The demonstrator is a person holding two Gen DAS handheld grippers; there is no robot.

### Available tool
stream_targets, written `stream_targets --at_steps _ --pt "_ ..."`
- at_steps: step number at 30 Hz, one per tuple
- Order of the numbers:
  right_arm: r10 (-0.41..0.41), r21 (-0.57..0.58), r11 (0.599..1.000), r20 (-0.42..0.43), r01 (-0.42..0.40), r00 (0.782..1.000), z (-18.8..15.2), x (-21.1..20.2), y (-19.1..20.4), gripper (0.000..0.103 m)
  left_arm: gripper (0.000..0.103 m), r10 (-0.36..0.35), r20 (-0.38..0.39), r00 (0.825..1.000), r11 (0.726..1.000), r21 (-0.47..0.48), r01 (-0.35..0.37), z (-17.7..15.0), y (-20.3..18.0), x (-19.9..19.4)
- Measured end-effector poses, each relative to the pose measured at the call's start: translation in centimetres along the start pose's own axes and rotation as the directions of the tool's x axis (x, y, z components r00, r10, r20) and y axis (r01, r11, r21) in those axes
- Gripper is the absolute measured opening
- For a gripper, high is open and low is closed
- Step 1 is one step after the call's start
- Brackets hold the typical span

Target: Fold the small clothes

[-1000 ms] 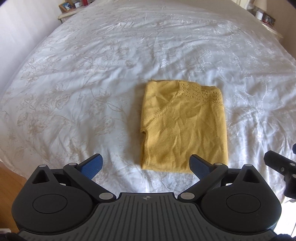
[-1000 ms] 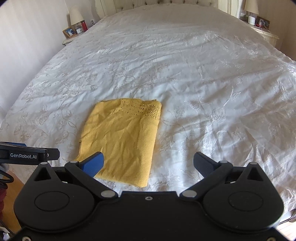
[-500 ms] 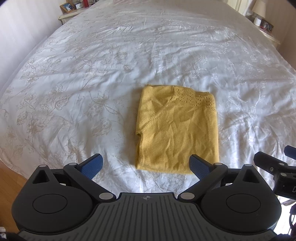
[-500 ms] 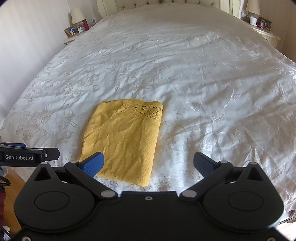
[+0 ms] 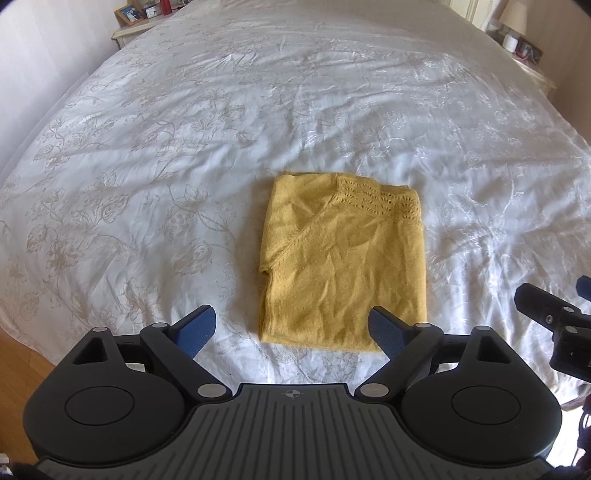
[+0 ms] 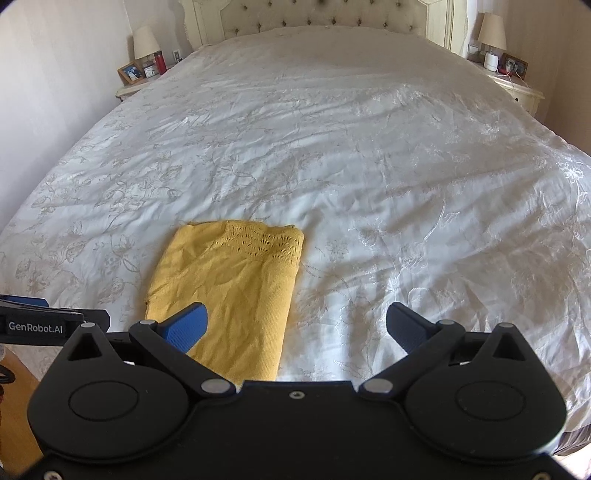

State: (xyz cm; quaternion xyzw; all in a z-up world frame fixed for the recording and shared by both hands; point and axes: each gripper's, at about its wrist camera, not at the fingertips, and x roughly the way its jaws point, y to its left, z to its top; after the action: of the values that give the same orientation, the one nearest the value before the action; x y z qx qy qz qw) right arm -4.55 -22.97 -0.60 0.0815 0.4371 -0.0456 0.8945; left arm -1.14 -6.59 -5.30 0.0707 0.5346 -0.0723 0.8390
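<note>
A small yellow knit garment (image 5: 343, 266) lies folded into a neat rectangle on the white bedspread (image 5: 184, 147), near the bed's front edge. It also shows in the right wrist view (image 6: 232, 291). My left gripper (image 5: 291, 328) is open and empty, held above the garment's near edge. My right gripper (image 6: 295, 326) is open and empty, held to the right of the garment; its left finger (image 6: 186, 325) overlaps the cloth in view. Neither gripper touches the cloth.
The bed has a tufted headboard (image 6: 325, 18) at the far end. Nightstands with lamps stand at the far left (image 6: 144, 79) and far right (image 6: 513, 81). Wooden floor (image 5: 18, 365) shows at the bed's near left edge.
Both grippers have drawn back and risen away from the folded garment. It now looks smaller and farther off. The cloth itself has not moved.
</note>
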Motion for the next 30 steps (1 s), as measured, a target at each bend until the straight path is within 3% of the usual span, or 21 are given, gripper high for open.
stream_targets --at_steps 8,17,24,30 --pt "0.0 -0.092 0.996 0.023 0.002 1.0 0.1 -0.1 1.1 0.102 0.09 -0.011 -0.001 1.0 1.0 -0.005 0.011 0.3 -0.1 0.3" --pt "-0.124 -0.102 0.986 0.043 0.128 0.991 0.6 0.0 1.7 0.102 0.09 0.007 -0.003 1.0 1.0 0.016 -0.006 0.6 -0.7 0.5" --pt "-0.014 -0.043 0.999 -0.015 0.014 1.0 0.7 0.6 1.3 0.102 0.09 -0.006 -0.034 0.999 1.0 0.009 0.007 0.4 -0.6 1.2" --pt "-0.006 -0.006 1.0 -0.049 0.006 0.999 0.4 1.1 1.1 0.102 0.09 0.006 -0.046 0.999 1.0 0.002 -0.006 0.2 0.0 1.7"
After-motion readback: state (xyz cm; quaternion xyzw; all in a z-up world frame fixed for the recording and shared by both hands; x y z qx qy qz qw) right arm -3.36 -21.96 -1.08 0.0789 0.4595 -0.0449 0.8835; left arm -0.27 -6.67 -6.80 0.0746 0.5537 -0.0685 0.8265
